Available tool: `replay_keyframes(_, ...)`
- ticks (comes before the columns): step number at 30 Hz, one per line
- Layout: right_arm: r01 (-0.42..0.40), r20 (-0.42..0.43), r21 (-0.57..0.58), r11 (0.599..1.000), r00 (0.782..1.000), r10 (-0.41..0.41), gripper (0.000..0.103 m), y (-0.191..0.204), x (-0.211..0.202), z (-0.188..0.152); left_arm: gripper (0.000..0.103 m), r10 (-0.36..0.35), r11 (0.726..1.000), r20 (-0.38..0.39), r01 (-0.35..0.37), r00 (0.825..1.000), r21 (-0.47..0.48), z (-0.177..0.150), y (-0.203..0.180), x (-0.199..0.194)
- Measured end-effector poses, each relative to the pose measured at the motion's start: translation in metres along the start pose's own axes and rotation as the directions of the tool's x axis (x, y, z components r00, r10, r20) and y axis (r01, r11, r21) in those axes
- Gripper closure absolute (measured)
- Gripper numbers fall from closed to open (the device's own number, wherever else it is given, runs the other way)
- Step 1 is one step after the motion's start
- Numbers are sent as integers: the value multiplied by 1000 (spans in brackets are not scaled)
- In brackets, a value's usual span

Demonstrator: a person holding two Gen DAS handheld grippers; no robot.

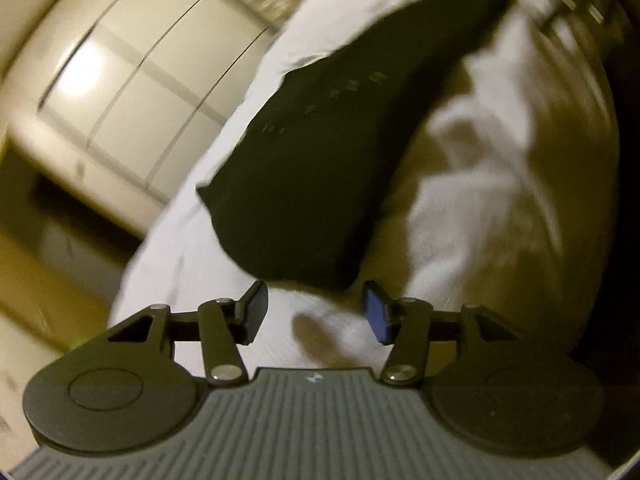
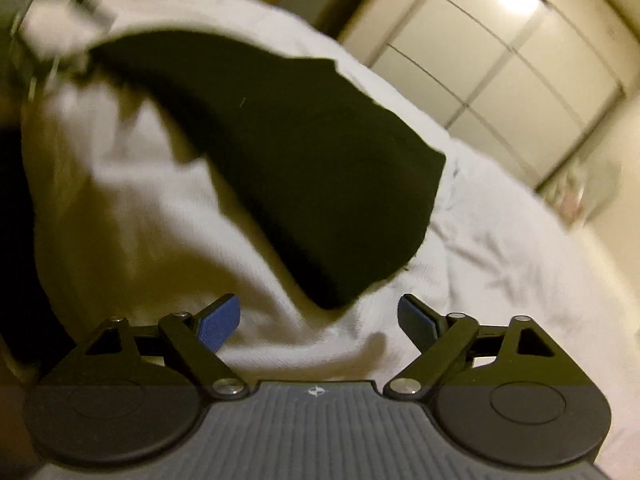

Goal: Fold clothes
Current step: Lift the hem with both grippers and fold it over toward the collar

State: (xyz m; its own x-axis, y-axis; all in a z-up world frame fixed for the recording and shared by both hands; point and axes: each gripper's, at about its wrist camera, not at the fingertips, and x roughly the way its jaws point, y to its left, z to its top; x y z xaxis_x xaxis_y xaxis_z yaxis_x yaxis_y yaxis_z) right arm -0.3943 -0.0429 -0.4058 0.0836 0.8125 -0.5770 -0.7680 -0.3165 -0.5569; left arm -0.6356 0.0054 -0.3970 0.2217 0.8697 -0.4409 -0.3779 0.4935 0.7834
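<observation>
A black folded garment (image 1: 320, 168) lies on a white sheet (image 1: 192, 248), with a rumpled white cloth (image 1: 488, 184) beside it. The left gripper (image 1: 316, 312) hovers just short of the black garment's near end, its blue pads apart and nothing between them. In the right wrist view the same black garment (image 2: 304, 160) stretches away across the white sheet (image 2: 500, 256), next to the white cloth (image 2: 132, 208). The right gripper (image 2: 320, 318) stands open below the garment's near corner, empty. Both views are blurred and tilted.
A pale wardrobe with panelled doors (image 1: 132, 80) stands beyond the bed's edge, also visible as wardrobe doors (image 2: 500, 52). Dark space (image 2: 16, 220) lies off the bed's left side. Blurred clutter (image 2: 60, 8) sits at the far end.
</observation>
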Motion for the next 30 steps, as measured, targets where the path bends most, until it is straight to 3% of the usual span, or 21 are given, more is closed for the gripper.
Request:
replay_keyframes(3, 44, 45, -50, 998, 998, -42, 29, 3, 4, -2, 53, 64, 992, 51, -69, 997, 109, -4, -3, 8)
replay_keyframes(8, 134, 159, -32, 990, 979, -128, 32, -11, 2, 0, 54, 100, 983, 69, -109, 993, 145, -9, 10, 28)
replay_keyframes(13, 86, 110, -64, 994, 991, -78, 35, -14, 16, -12, 71, 78, 981, 93, -93, 993, 168, -15, 4, 39)
replay_keyframes(24, 79, 162, -268, 960, 986, -36, 35, -17, 0, -34, 70, 60, 962, 146, -96, 987, 254, -30, 1, 41)
replay_keyframes(30, 112, 169, -338, 934, 984, -57, 35, -15, 16, -36, 70, 71, 941, 192, -129, 979, 312, -31, -8, 50)
